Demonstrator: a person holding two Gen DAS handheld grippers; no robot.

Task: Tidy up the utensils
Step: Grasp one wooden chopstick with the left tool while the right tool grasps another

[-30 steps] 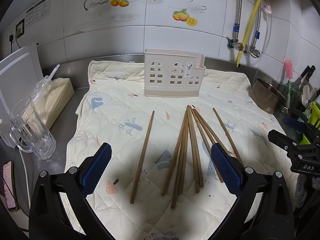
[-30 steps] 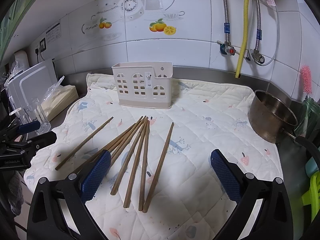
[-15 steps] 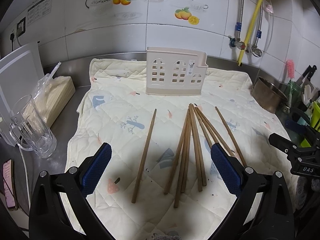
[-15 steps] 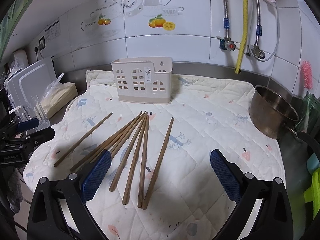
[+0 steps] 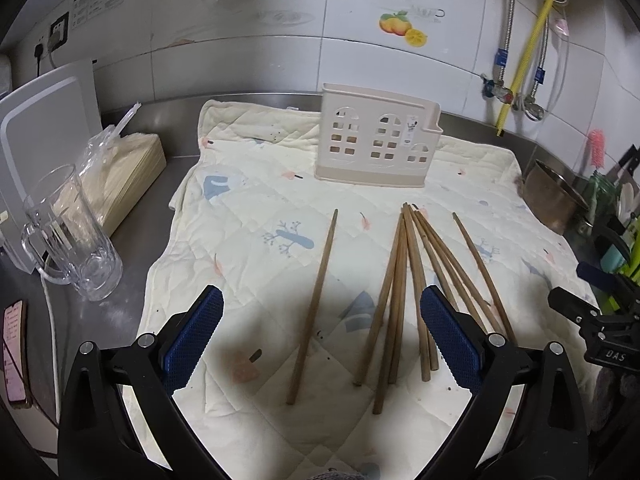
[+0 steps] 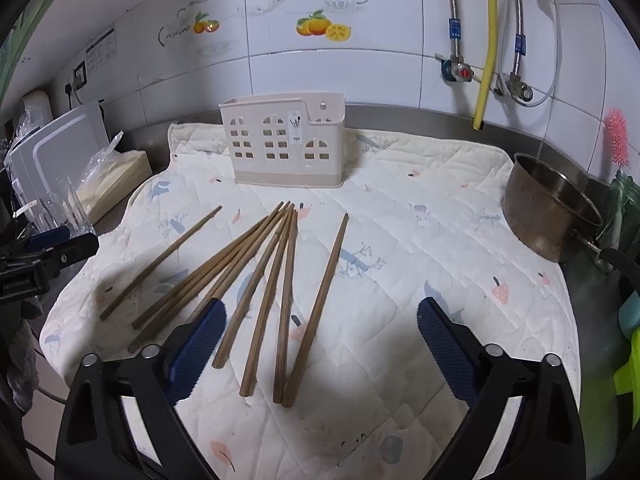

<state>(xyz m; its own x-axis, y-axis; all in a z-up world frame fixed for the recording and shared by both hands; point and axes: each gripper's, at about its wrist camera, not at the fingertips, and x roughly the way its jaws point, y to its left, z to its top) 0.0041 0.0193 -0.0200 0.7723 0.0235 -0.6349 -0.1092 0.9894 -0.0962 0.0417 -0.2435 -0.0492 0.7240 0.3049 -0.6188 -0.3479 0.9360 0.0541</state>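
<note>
Several wooden chopsticks [image 5: 404,288] lie fanned on a quilted cream cloth [image 5: 256,216], with one single chopstick [image 5: 314,304] apart to their left. They also show in the right wrist view [image 6: 260,280]. A beige utensil holder [image 5: 376,136] with window cut-outs stands upright at the back of the cloth, also in the right wrist view [image 6: 286,144]. My left gripper [image 5: 320,340] is open and empty, above the near ends of the chopsticks. My right gripper [image 6: 320,344] is open and empty, above the right part of the fan.
A glass mug [image 5: 72,236], a bagged stack of paper [image 5: 124,168] and a white board [image 5: 44,120] stand on the left counter. A phone [image 5: 14,352] lies at the left edge. A metal pot [image 6: 548,212] and a pink brush [image 6: 616,136] stand at the right.
Both grippers have moved forward and a little down toward the chopsticks. Nothing on the cloth has moved.
</note>
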